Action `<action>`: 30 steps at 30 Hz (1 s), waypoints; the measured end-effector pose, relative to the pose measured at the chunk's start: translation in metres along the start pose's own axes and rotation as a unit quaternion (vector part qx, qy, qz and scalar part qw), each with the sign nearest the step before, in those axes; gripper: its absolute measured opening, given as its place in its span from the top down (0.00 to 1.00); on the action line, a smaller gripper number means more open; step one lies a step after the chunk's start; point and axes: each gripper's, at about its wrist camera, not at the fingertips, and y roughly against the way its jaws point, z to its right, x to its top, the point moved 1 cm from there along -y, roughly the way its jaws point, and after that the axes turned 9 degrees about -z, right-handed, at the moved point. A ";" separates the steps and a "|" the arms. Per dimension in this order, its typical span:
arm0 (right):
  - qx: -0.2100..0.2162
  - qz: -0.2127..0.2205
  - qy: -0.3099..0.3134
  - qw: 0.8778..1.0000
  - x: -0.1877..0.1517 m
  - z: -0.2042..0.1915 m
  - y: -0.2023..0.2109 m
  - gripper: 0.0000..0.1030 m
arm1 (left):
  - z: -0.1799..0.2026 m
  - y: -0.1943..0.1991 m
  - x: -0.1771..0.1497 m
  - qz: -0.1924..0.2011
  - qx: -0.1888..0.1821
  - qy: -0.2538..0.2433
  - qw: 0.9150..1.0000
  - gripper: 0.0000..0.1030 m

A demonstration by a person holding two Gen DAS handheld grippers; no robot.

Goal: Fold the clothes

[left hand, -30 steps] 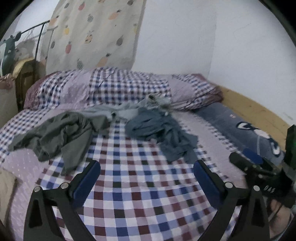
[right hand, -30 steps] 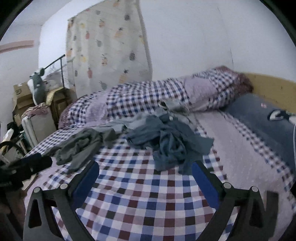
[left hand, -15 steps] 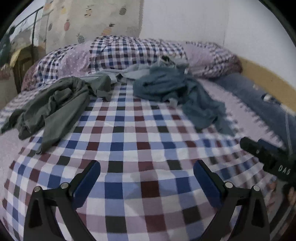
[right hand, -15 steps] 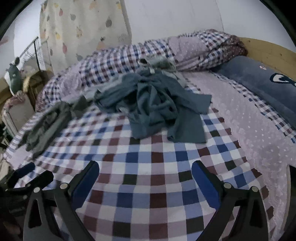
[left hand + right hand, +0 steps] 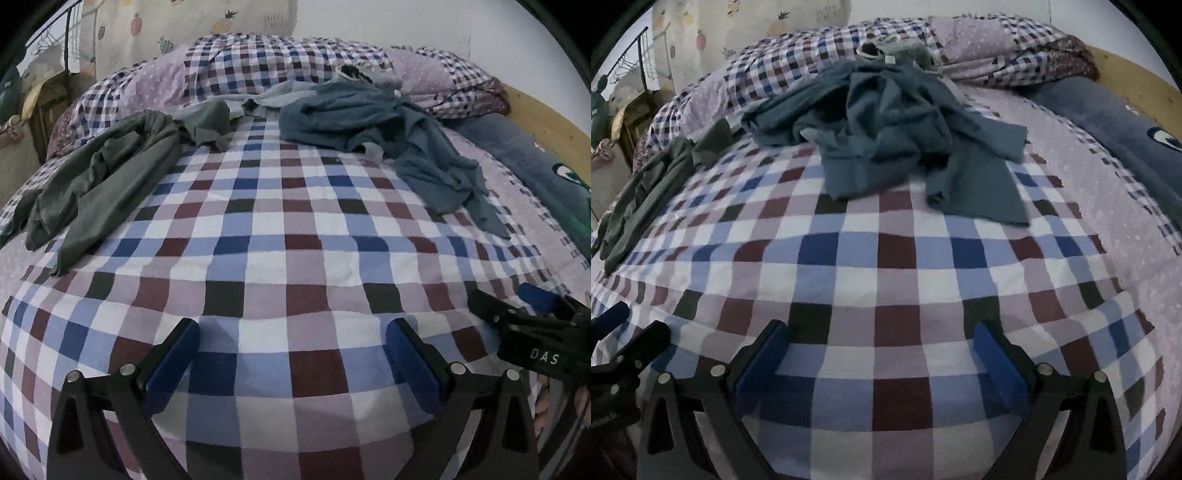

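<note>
Nearest the lenses, left gripper [image 5: 291, 360] with blue pads spread wide, nothing between them but bare checked bedspread [image 5: 295, 258]. Same for the right gripper [image 5: 879, 360] — pads well apart, empty, low above the cover. Each visible at the edge of the other's view, side by side at the foot of the bed.

Beyond the grippers, a broad stretch of clear checks. Then the clothes, all unfolded. Off to the left, a dark olive-grey garment [image 5: 99, 181] strewn in a long crumpled band toward the bed's edge. Farther up and toward the right, a blue-grey garment [image 5: 886, 129] heaped on itself, one flap trailing down onto the checks; almost dead ahead in the right wrist view. Between the two, a paler grey piece [image 5: 280, 96], partly tucked under the blue heap. Behind all that, checked pillows [image 5: 258, 59] against the wall and a dark blue cushion [image 5: 524, 158] along the wooden side rail.

Judged as the opening step: reaching for a first garment, no fold begun. Likely candidate the blue-grey heap, lying nearest the right gripper's line. Next move calls for travelling forward across the open cover, closing on a single edge or corner rather than a bunched wad — then dragging it down onto the clear checks for spreading flat.
</note>
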 end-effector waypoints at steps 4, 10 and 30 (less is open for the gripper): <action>-0.016 0.004 0.009 1.000 -0.003 -0.004 -0.001 0.00 | -0.001 -0.003 0.000 -0.003 -0.003 0.005 1.000 0.00; -0.019 0.004 0.010 1.000 -0.003 -0.006 0.000 0.00 | -0.001 -0.005 0.001 -0.007 -0.001 0.007 1.000 0.00; -0.017 0.008 0.007 1.000 -0.003 -0.007 -0.001 0.00 | -0.001 -0.006 0.001 -0.003 0.002 0.005 1.000 0.00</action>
